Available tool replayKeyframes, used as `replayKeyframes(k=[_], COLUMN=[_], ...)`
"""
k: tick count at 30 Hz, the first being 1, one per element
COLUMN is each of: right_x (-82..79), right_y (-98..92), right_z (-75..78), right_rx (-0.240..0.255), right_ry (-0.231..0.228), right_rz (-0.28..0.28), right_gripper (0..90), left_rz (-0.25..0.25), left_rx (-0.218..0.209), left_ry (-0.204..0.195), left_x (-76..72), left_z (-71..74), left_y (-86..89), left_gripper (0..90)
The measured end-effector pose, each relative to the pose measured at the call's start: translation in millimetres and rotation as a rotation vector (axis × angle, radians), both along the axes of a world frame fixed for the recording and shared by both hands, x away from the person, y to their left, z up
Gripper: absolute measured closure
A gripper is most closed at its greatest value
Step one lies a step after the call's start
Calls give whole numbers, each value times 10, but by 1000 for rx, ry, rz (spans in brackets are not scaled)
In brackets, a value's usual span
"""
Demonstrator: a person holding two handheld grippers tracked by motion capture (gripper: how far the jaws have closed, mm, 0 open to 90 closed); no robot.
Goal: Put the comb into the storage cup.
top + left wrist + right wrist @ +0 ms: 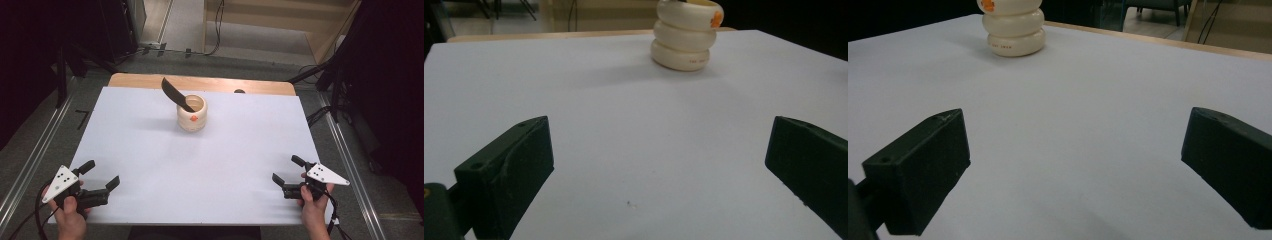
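A cream ribbed pot (192, 114) with an orange mark stands upright toward the back middle of the white table (150, 150). A black flat utensil (175, 93) leans out of it to the upper left. The same pot (687, 36) stands far ahead in the left gripper view, and as the pot (1015, 29) in the right gripper view. My left gripper (103, 174) rests open near the front left corner, held by a hand. My right gripper (288, 169) stands open near the front right edge. Neither has anything between its jaws.
A wooden strip (200, 82) runs along the table's far edge. Dark stands and cables (320, 115) flank the table on the floor, with metal rails at both sides.
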State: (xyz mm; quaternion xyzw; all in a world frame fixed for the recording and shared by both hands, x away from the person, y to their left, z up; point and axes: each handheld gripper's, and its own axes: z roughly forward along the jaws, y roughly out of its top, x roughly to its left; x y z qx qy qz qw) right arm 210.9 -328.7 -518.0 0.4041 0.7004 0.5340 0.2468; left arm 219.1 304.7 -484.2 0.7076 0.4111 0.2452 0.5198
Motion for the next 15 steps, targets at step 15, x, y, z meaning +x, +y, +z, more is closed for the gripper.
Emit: replayKeyframes(k=[15], right_x=[7], right_y=[-67], right_z=[-7], right_rx=[55], right_ry=[9], right_rz=[-30], right_gripper=[0], left_rz=[-1], left_rx=[-26], left_ry=[17], left_x=[26], left_z=[-13], left_y=[27], left_gripper=[0])
